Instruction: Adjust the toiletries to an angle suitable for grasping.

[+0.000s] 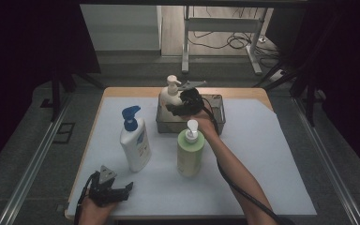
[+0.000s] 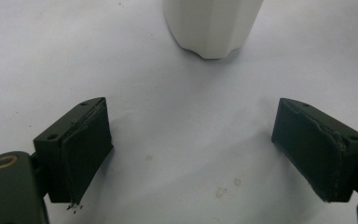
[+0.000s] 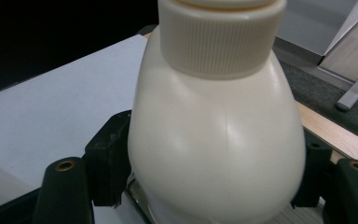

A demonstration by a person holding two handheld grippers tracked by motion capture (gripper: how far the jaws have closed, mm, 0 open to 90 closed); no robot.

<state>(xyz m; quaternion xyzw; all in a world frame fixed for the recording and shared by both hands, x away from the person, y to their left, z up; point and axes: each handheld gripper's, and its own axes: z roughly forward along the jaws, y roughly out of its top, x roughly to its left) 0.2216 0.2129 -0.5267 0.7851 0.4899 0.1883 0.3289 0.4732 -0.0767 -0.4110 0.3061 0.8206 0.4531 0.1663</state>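
the right tongs (image 3: 214,186) clasp the cream bottle (image 3: 216,140) standing in the tray (image 1: 218,123), while two bottles wait behind them beside the released left tongs (image 2: 191,154).

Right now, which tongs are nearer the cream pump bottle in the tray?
Right. The right tongs flank the cream pump bottle in the tray; the left tongs rest at the table's near edge.

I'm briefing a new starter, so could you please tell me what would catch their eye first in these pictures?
Probably the cream pump bottle standing in the grey metal tray at the table's far side, with the right gripper around its body. Nearer, a white bottle with a blue pump and a green bottle stand on the white mat, while the left gripper rests open at the near edge.
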